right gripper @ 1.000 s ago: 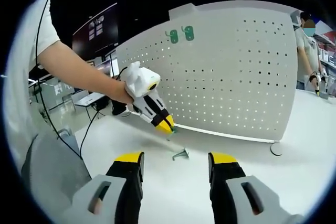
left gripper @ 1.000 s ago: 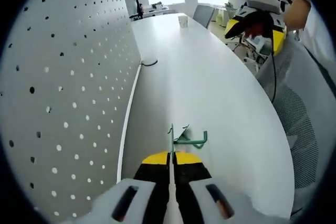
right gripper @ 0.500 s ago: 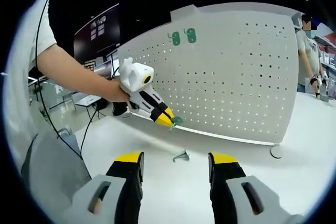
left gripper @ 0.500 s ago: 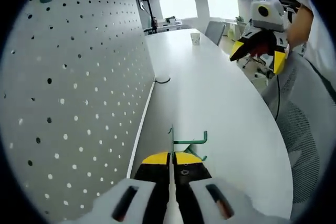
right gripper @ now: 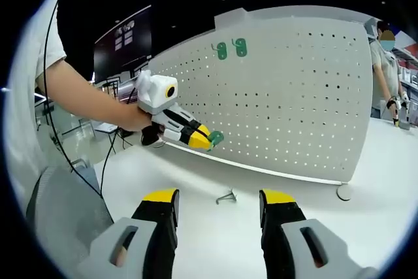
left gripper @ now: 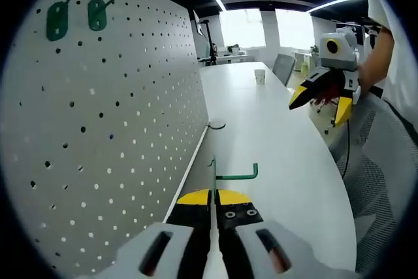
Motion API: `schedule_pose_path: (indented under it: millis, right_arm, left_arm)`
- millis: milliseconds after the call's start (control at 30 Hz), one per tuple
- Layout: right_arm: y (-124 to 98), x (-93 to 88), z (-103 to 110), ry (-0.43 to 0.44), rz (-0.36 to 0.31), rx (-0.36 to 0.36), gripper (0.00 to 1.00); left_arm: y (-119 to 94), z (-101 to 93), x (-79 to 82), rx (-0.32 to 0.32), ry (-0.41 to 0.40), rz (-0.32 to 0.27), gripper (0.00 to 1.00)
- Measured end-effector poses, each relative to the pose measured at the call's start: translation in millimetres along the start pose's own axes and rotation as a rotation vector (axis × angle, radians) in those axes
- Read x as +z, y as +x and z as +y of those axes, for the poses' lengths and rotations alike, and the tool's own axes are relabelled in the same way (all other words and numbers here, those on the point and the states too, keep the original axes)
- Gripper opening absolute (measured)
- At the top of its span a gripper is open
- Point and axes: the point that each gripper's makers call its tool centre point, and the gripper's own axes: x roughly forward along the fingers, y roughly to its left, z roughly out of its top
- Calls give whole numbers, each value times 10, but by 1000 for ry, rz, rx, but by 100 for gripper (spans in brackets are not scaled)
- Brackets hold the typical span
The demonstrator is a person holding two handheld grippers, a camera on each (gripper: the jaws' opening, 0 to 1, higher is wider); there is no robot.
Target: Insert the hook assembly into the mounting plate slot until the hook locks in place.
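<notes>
My left gripper (left gripper: 213, 194) is shut on a green hook (left gripper: 230, 175), holding it in the air beside the white pegboard (left gripper: 98, 135). The right gripper view has the left gripper (right gripper: 196, 138) with that green hook (right gripper: 215, 138) at its tip, in front of the pegboard (right gripper: 300, 102) and above the table. Two green hooks (right gripper: 231, 48) hang high on the board; they are the hung hooks (left gripper: 77, 16) at the top left in the left gripper view. A small loose hook (right gripper: 226, 196) lies on the table between the jaws of my open right gripper (right gripper: 219, 204). The right gripper (left gripper: 326, 93) is also in sight to the right, held over the table edge.
The long white table (left gripper: 268, 135) runs along the pegboard, with a paper cup (left gripper: 260, 76) at its far end. A round board foot (right gripper: 344, 192) rests on the table. A mesh chair (left gripper: 379, 181) is at the table's near side. A person (right gripper: 385, 63) stands past the board.
My left gripper has lifted the green hook off the table and risen along the pegboard, bringing the two hung hooks into sight. The right gripper has stayed open over the loose hook.
</notes>
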Motion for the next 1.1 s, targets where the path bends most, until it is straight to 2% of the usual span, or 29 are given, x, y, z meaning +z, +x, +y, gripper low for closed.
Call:
schedule_pose_path:
  millis: [67,233,400,733,1100]
  right_arm:
    - [-1,1,-2,0,-1,-1,48]
    - [-1,10,-6,-4,-2,-2,48]
    - [-4,22,9,-11,-4,2,48]
    - [-51,89,11,-6,-26,-1,48]
    - [-79,123,30,8,-47,-1,49]
  left_arm:
    - [-33,5,97,21,-5,-45,1]
    - [-91,6,189,55,2,-79,1]
    - [-165,16,310,85,-34,-140,1]
    - [-289,-73,486,128,9,-200,1]
    - [-487,-86,704,195,-98,-344,1]
